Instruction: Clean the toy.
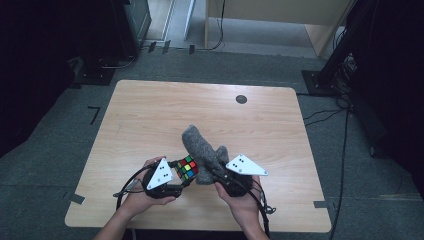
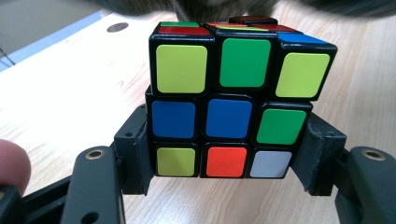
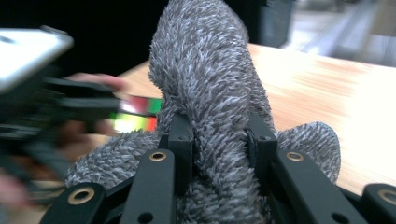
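— Holding anything in your left tongs (image 1: 181, 172)?

— Yes. My left tongs are closed on a puzzle cube (image 1: 187, 168), the jaws pressing its two opposite sides low down. In the left gripper view the cube (image 2: 231, 105) faces me with yellow-green, green and yellow-green tiles along the top row, two blues and a green in the middle, and yellow-green, orange and white along the bottom. Its top layer is twisted a little out of line with the two below.

— And the right tongs (image 1: 214, 172)?

— Closed as well, on a grey fuzzy cloth (image 1: 202, 150). In the right gripper view the jaws pinch a thick fold of the cloth (image 3: 210, 107) between them; one end rises above the jaws and the rest bunches out to both sides below.

— Where does all this sit over the surface (image 1: 150, 115)?

— Near my edge of the wooden surface, about the middle of it. The cube is just beside the cloth, at its left; whether they touch I cannot tell. My left hand (image 1: 145, 195) and right hand (image 1: 242, 200) come in from the bottom of the high view.

— Anything else on the wood?

— A small dark round disc (image 1: 241, 99) near the far edge, well apart from both tongs.
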